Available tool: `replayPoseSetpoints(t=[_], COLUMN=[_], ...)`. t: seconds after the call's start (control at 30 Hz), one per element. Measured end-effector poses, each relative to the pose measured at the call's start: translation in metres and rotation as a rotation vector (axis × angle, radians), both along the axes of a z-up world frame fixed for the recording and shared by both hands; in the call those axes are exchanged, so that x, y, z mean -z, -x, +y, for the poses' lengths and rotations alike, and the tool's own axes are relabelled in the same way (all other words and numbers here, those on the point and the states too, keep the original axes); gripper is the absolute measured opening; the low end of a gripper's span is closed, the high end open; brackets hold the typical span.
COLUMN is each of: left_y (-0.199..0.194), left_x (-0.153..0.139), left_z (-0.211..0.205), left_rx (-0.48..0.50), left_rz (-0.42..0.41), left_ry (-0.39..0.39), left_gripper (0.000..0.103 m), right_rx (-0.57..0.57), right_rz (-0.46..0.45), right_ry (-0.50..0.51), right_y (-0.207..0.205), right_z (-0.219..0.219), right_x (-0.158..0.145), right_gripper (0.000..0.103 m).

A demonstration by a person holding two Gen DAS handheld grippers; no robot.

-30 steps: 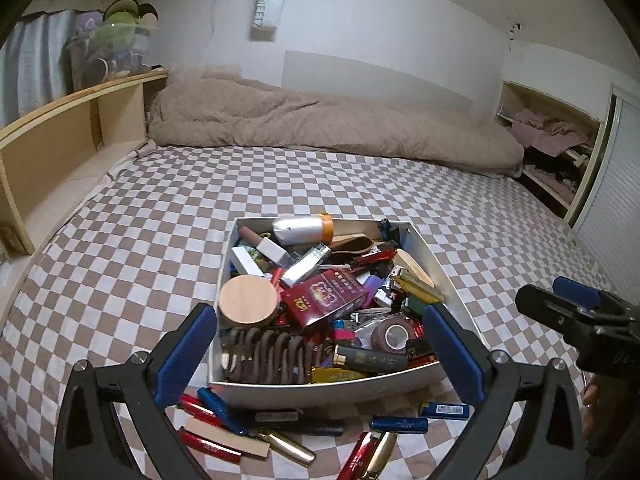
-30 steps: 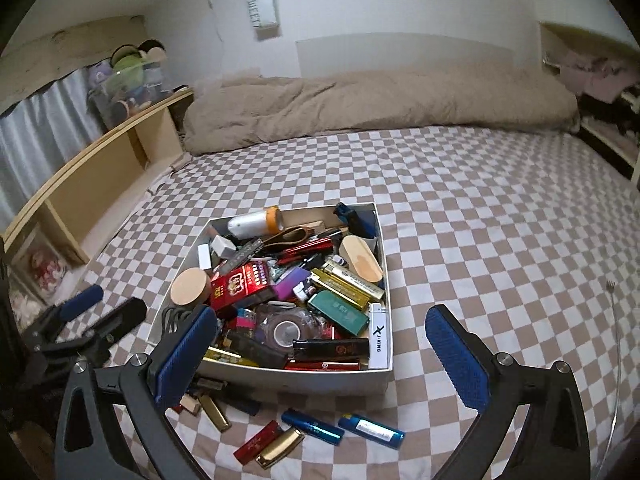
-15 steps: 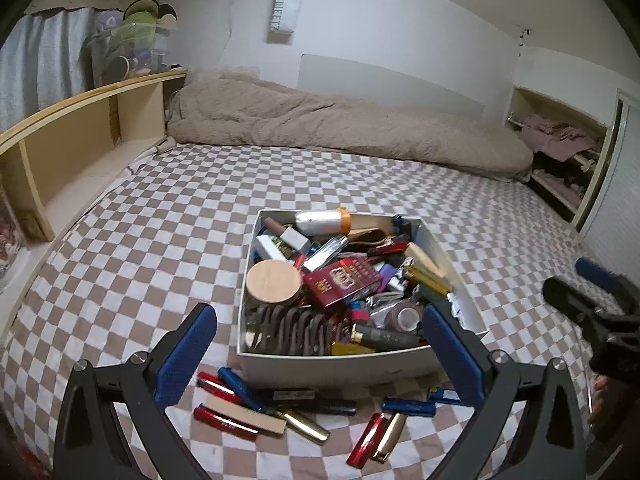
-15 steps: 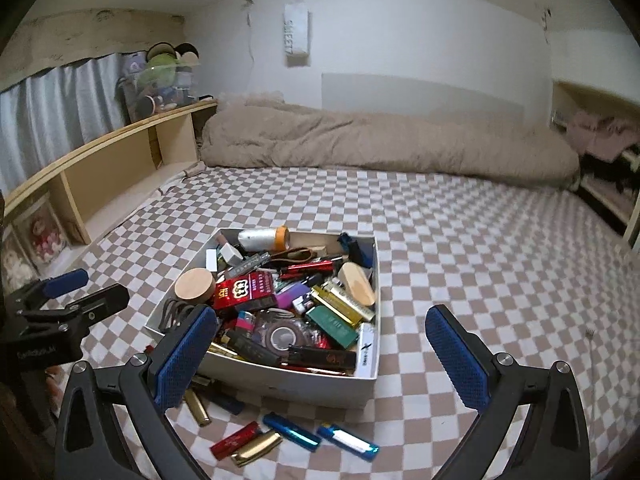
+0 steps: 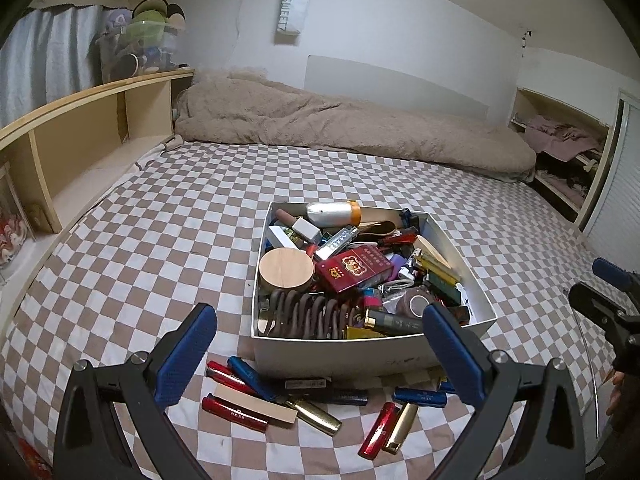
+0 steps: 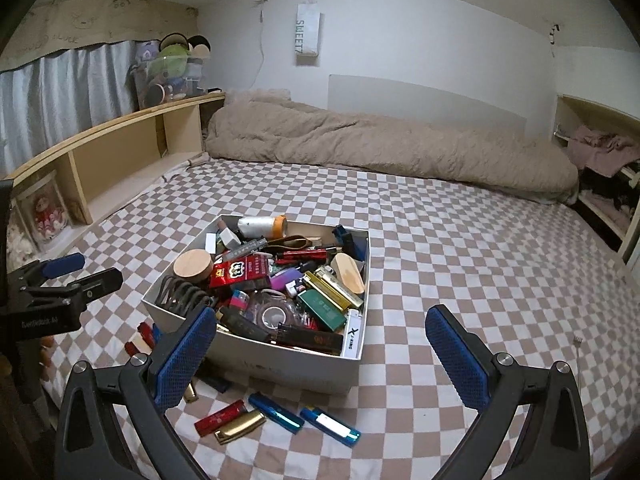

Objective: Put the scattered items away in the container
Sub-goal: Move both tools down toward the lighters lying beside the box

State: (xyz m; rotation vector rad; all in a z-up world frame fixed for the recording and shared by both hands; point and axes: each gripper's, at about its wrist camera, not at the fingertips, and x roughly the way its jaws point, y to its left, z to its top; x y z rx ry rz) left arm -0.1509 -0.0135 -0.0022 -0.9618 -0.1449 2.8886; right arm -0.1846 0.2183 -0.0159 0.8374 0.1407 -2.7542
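Lighters [image 5: 304, 396] crowd the box's [image 5: 340, 354] near wall (box brimful); checked sheet [image 6: 460, 248] beyond lies open.

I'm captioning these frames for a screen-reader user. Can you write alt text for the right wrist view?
An open right claw hangs over a white box crammed with lighters and small items, sitting on a checkered bedspread. Four loose lighters, including a red lighter and a gold lighter, lie on the bedspread in front of the box. The left claw shows at the left edge.

box [image 5: 360, 356] white | sheet [image 5: 160, 248] brown/wht checks | blanket [image 5: 340, 132] beige
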Motion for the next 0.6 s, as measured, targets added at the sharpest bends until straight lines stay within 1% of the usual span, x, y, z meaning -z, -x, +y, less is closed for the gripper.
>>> replayPoseSetpoints(t=[0.13,0.2,0.3,0.5,0.6], left_y=[-0.008,-0.011,-0.014,-0.018,-0.02], left_x=[-0.005,-0.007,-0.009,-0.005,-0.002], left_z=[-0.001,-0.003,-0.006,-0.013,-0.016], left_rx=[-0.005,-0.002,-0.001,-0.014,-0.018], left_rz=[0.028,0.035,0.038,0.035,0.041], left_ry=[0.007,0.003,-0.008,-0.013,-0.029], left_gripper=[0.103,0.103,0.103,0.103,0.103], right_rx=[0.002,0.001,-0.002,-0.008,-0.016], right_rz=[0.024,0.036,0.05,0.089,0.101], right_ry=[-0.021,-0.014,0.004,0.001,0.006], right_y=[-0.007,-0.01,-0.014,-0.023,-0.027], right_z=[0.001,0.001,0.002,-0.004,-0.008], right_x=[-0.002,-0.005,-0.007,-0.007,-0.004], right_gripper=[0.103,0.103,0.103,0.103,0.103])
